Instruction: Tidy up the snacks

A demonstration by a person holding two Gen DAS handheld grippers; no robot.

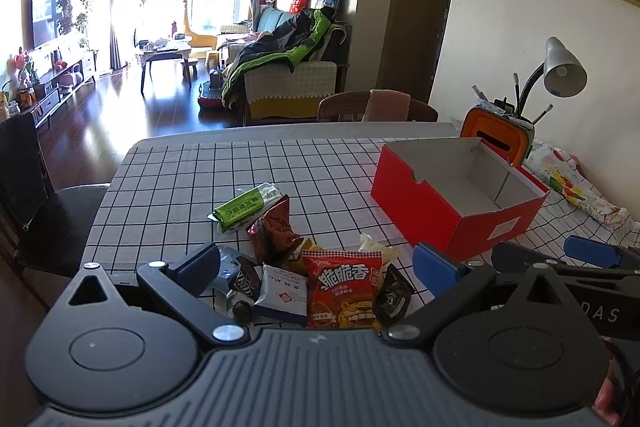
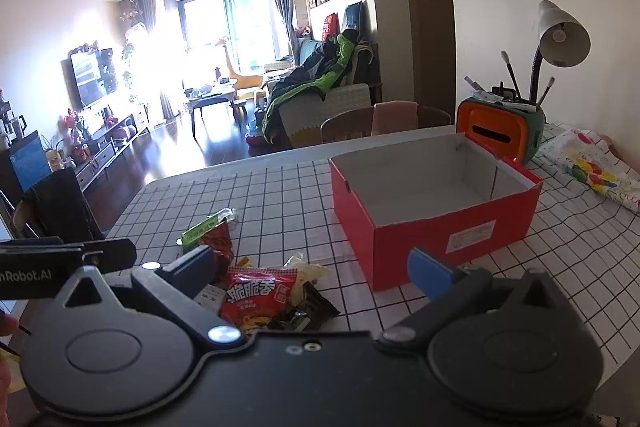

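Snacks lay heaped nearest to me on the gridded counter (image 1: pixel 168 187), just ahead of my left claw (image 1: pixel 316 267), whose fingers stood spread wide with nothing between them. My right claw (image 2: pixel 310 269) was spread the same way and held nothing, hovering over the same heap from the right side. Closest in the pile was a red packet (image 1: pixel 344 291) with large white Chinese characters and a cartoon face below them. Touching its left edge was a white-and-blue packet (image 1: pixel 282 293) with small print I could not read, and left of that a dark wrapper (image 1: pixel 246 279) with pale lettering too blurred to make out. A black wrapper (image 1: pixel 394 297) sat against the red packet's right edge. Behind these stood a crumpled dark red bag (image 1: pixel 274 233), and beyond it a green packet (image 1: pixel 244 207) with yellow characters.

Farther off to the right was the red box (image 1: pixel 432 215), open-topped, its white inside bare as far as I could see, with a white label on its near wall. Behind it stood an orange holder (image 1: pixel 498 133) with brushes sticking up, and a grey desk lamp (image 1: pixel 562 69).
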